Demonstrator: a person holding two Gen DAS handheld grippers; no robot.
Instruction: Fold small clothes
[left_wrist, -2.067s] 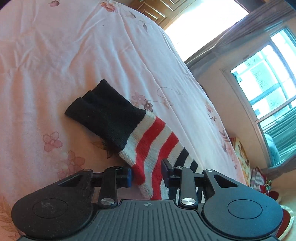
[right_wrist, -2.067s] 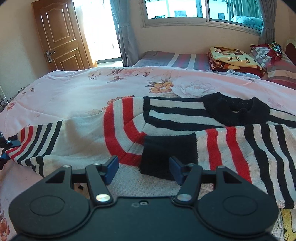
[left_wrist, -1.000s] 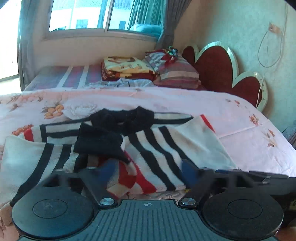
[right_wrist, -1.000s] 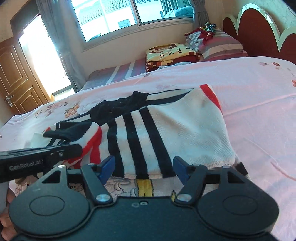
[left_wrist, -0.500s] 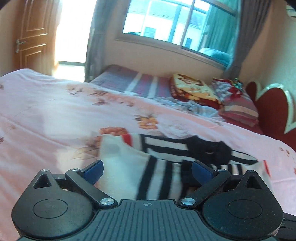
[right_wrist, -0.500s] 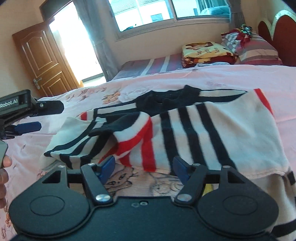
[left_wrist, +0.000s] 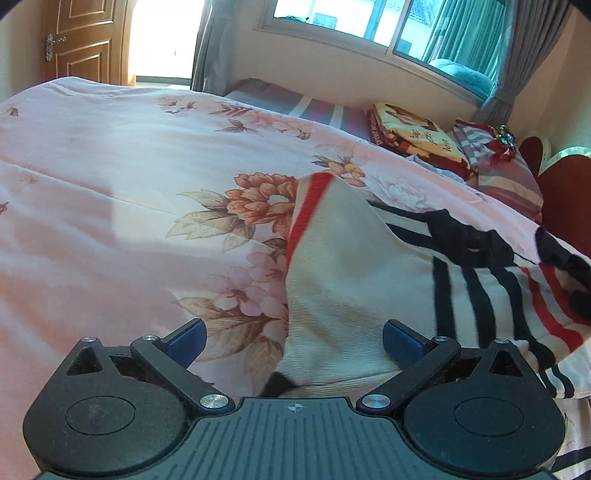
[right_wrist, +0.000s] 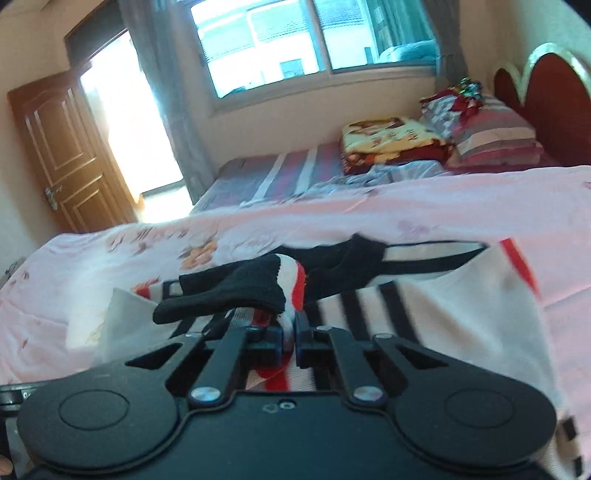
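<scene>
A white sweater (left_wrist: 362, 280) with black and red stripes and a black collar lies on the pink floral bedspread (left_wrist: 110, 177). My left gripper (left_wrist: 293, 338) is open and empty, low over the sweater's folded left edge. My right gripper (right_wrist: 295, 338) is shut on the sweater's red-striped sleeve, and the sleeve's black cuff (right_wrist: 225, 291) sticks out to the left above the sweater body (right_wrist: 443, 325).
Folded blankets (right_wrist: 388, 142) and striped pillows (right_wrist: 491, 133) lie at the far side by a red headboard (right_wrist: 535, 85). A wooden door (right_wrist: 59, 162) and a window with grey curtains are behind the bed.
My right gripper has shut on the sleeve and lifted it. My left gripper stays open and has moved closer to the sweater's left edge.
</scene>
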